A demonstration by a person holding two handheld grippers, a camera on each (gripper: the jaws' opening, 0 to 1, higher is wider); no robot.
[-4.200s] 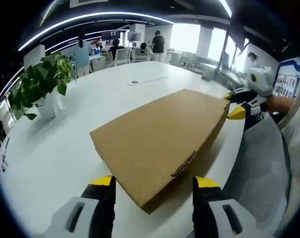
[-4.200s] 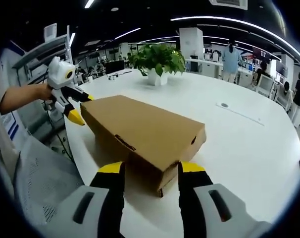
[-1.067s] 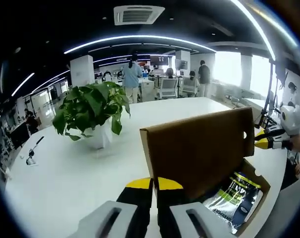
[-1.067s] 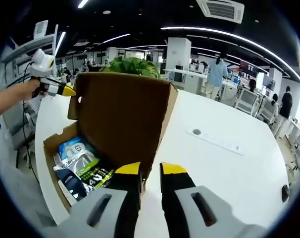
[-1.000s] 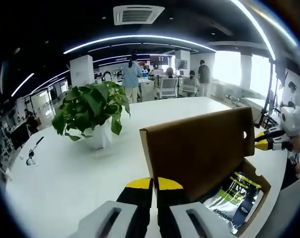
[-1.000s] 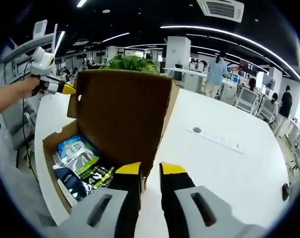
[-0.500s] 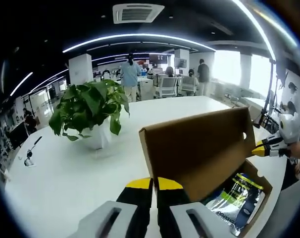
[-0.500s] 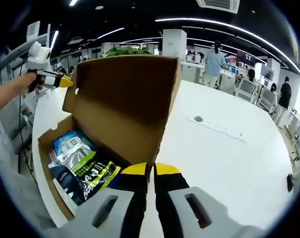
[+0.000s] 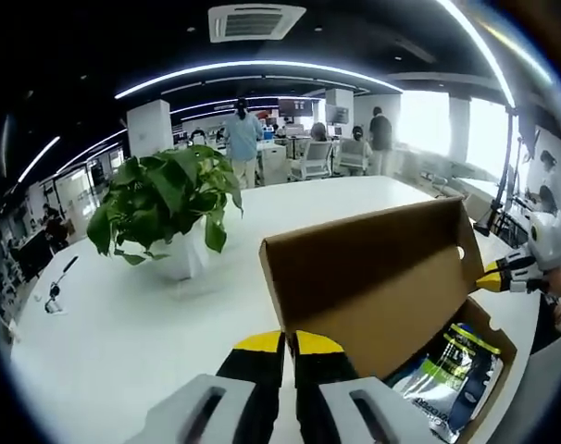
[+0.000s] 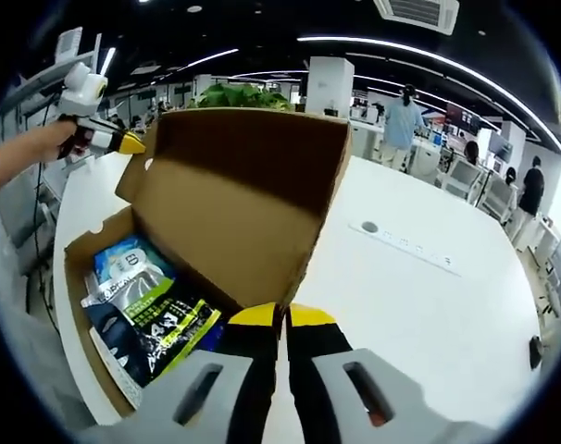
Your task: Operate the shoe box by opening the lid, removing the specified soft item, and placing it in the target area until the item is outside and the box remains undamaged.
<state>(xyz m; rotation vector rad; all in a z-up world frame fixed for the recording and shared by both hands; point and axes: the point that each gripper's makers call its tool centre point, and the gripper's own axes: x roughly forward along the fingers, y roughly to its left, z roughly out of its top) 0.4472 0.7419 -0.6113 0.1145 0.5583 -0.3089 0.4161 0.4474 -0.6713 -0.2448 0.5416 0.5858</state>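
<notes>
Both grippers, left (image 9: 289,344) and right (image 10: 282,319), have their fingers clamped on the lid (image 10: 248,190) corners of the box (image 10: 77,310) on the white surface (image 10: 419,287). Ease the lid back evenly, avoiding tears; the packet (image 10: 151,319) lies inside, at 8 o'clock.

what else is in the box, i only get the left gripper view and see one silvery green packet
Observer: the right gripper view shows a blue and white packet lying next to your green packet in the box.
Operator: is the right gripper on the lid
Observer: yes, the right gripper has its jaws together on the edge of the lid, at the near corner.
Operator: anything on the table past the lid
Observer: a flat white strip lies on the table, apart from the box.
</notes>
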